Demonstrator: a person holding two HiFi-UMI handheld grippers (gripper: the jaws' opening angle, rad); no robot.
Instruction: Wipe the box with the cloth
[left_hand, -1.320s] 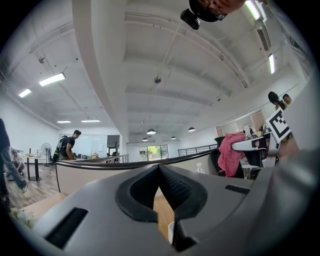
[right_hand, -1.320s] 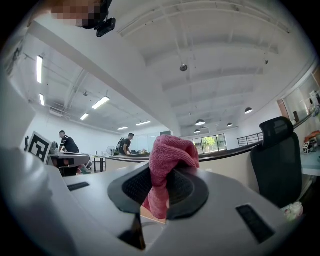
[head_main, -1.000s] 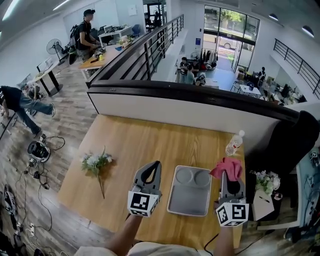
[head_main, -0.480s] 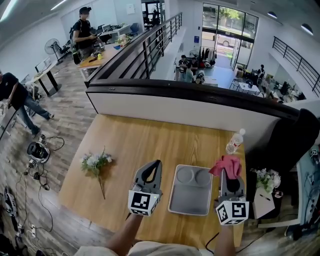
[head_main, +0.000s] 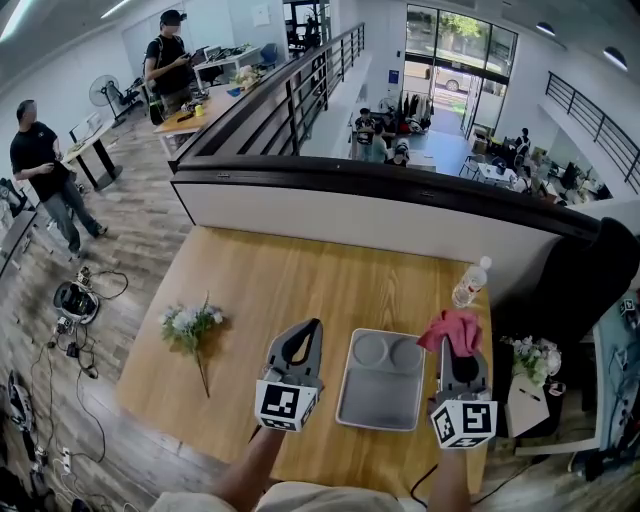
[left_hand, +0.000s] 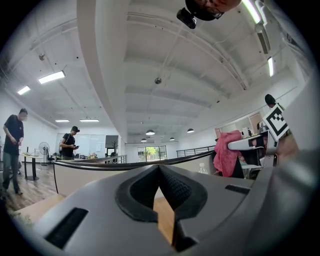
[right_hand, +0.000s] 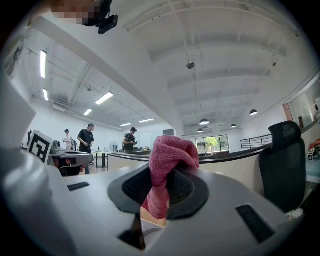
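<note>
A shallow grey box (head_main: 378, 402) with two round hollows lies on the wooden table (head_main: 260, 280) between my two grippers. My right gripper (head_main: 461, 346) hangs just right of the box, shut on a pink cloth (head_main: 453, 330) that bunches over its tips. In the right gripper view the cloth (right_hand: 169, 152) is pinched between the jaws of the right gripper (right_hand: 162, 187) and hangs down. My left gripper (head_main: 311, 329) hovers just left of the box, its jaws closed tip to tip with nothing held. The left gripper view shows the left gripper (left_hand: 159, 169) and the cloth (left_hand: 227, 152) off to the right.
A water bottle (head_main: 468, 284) stands at the table's far right edge. A bunch of white flowers (head_main: 190, 324) lies at the left. A black chair (head_main: 590, 275) and a side stand with flowers (head_main: 532, 362) are right of the table. People stand far off at left.
Both grippers, the box and the cloth stay put. A person in the far left background has straightened up and moved.
</note>
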